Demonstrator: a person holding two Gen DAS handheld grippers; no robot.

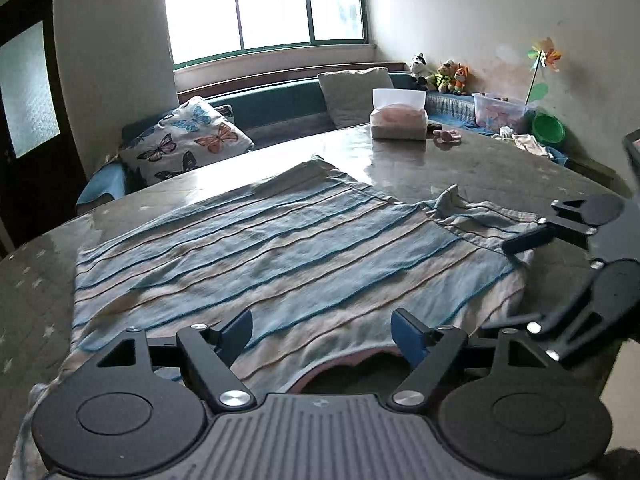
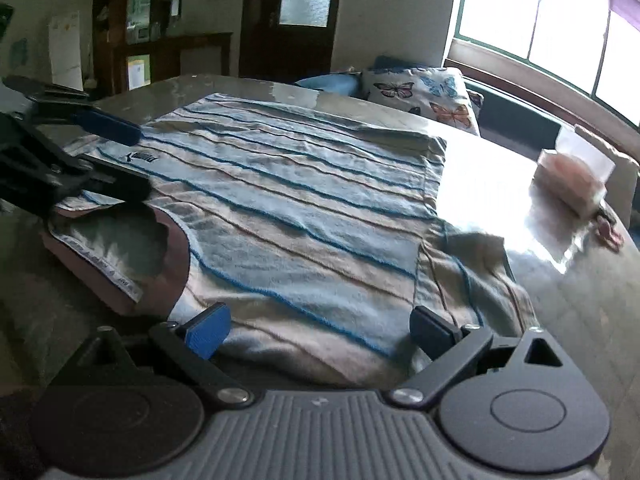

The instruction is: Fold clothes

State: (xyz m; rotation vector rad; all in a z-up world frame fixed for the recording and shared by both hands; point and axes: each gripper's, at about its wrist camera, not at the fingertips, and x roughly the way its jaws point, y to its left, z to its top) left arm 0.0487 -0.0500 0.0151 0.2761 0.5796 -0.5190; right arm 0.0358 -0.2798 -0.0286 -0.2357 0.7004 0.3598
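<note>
A big dark shiny surface (image 1: 460,160) filled most of the room near the window (image 1: 264,4). A striped shirt (image 1: 280,248) lay flat on it, with blue and pale bands. It covered the near half of the surface, and its pink neck hole (image 2: 160,248) sat at the near edge. One short sleeve (image 2: 472,272) stuck out on the right side, a bit crumpled.

The left claw (image 1: 322,336) hung just above the near edge of the shirt, by the neck. Its jaws stood wide apart and nothing was between them. The right claw (image 2: 320,330) hung over the near right part of the shirt, close to the sleeve. Its jaws were wide apart too, and it held nothing.

A butterfly pillow (image 1: 184,140) lay on the bench beyond the far left edge of the surface. A tissue box (image 1: 398,118) stood on the far side of the surface. A small pink thing (image 1: 447,136) lay just right of the box. Some soft toys (image 1: 440,74) sat far off by the wall.
</note>
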